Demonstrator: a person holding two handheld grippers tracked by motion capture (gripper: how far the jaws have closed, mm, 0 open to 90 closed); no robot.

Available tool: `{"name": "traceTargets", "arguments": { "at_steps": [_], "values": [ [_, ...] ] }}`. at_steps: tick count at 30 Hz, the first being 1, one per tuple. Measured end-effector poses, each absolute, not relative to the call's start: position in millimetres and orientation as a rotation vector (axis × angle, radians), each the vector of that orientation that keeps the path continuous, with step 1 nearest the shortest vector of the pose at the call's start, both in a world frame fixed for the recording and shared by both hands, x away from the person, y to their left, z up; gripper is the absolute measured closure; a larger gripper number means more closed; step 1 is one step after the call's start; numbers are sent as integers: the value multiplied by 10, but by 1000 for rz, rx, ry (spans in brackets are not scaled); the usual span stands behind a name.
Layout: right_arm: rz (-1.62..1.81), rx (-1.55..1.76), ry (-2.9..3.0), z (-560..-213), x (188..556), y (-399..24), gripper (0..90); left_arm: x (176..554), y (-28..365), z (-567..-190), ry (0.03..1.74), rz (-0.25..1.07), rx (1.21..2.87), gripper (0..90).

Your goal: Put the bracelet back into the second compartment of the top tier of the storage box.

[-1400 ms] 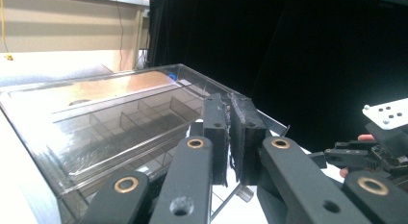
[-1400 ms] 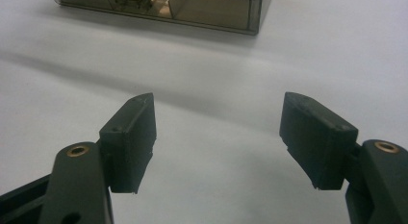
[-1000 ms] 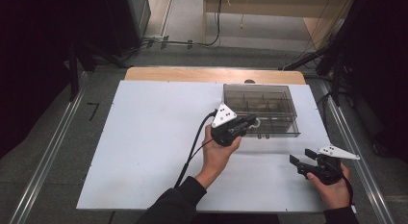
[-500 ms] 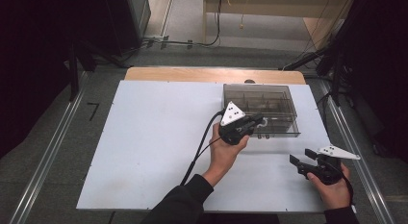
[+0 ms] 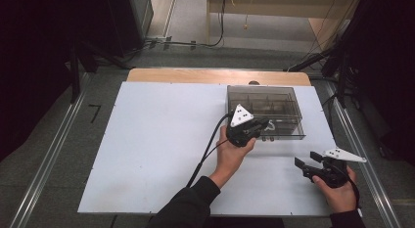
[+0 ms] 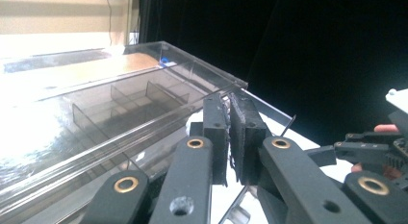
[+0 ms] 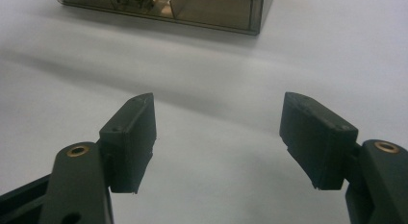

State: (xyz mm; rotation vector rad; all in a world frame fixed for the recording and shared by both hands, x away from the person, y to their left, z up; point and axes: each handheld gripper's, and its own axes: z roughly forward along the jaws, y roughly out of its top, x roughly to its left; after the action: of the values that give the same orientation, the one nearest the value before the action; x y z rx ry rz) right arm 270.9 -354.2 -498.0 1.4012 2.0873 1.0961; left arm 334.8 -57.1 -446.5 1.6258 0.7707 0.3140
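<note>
Smoky clear plastic makes up the one box (image 5: 264, 110) on the white table (image 5: 156, 149), with thin dividers splitting its inside into several compartments; I cannot count them for sure. There are two grippers, one in each of the person's hands. The left gripper (image 5: 262, 125) sits right at the box's near edge, its jaws pressed together, pads face to face with no gap. In the left gripper view those closed pads (image 6: 235, 132) stand just under the lip of the box's lid (image 6: 192, 75), and I cannot tell whether they pinch anything. Just beyond the jaws in the high view, one small pale hook-shaped part (image 5: 270, 124) shows at the box's front wall. The right gripper (image 5: 306, 168) rests low over bare table, well apart from the box, its jaws spread wide with nothing between them; the box's corner (image 7: 250, 17) lies ahead of its tips.
</note>
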Motion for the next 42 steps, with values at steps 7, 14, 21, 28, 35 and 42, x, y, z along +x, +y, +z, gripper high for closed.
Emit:
{"name": "traceTargets", "arguments": {
  "at_steps": [7,14,21,28,35,42],
  "values": [
    [1093,1402,2088,-4979,2708,-3536,271,3362,-579,-4496,795,312,1659,869],
    [1094,1404,2089,-4982,2711,-3535,271,3358,-576,-4509,819,301,1677,858],
    [1092,1403,2091,-4983,2711,-3533,271,3328,-579,-4511,826,282,1692,748],
    [1092,1403,2091,-4982,2710,-3531,271,3292,-583,-4509,820,274,1696,687],
    [1091,1402,2090,-4982,2711,-3532,271,3285,-557,-4514,825,280,1696,663],
    [1090,1403,2090,-4982,2711,-3531,271,3261,-551,-4501,835,274,1699,599]
  ]
}}
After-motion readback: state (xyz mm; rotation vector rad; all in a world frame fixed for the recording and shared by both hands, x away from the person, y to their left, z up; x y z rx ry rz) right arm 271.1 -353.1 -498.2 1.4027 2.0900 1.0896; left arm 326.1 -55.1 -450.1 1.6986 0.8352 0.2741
